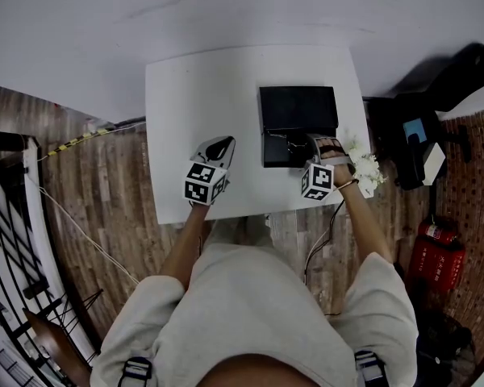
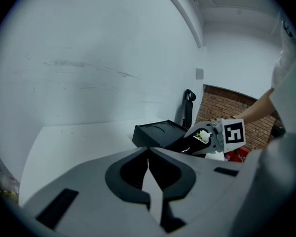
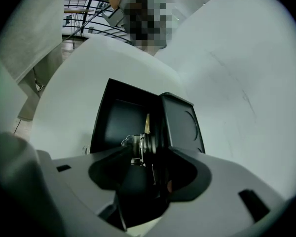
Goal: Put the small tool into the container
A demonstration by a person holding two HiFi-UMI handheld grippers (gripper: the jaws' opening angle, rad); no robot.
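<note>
Small tool [image 3: 133, 144] in container [image 3: 116, 117] — right gripper [image 3: 142, 154] wide open over it.

White table [image 1: 185, 103] on wood floor [image 1: 89, 192]

This looks like a bare workshop or test room, not a home. A plain white table [image 1: 185, 95] stands against a blank white wall [image 1: 226, 6] on a wood-plank floor [image 1: 89, 192]. Nearby are red fire extinguishers [image 1: 436, 258], a brick wall [image 2: 222, 105] and black metal railings [image 3: 86, 8].
</note>
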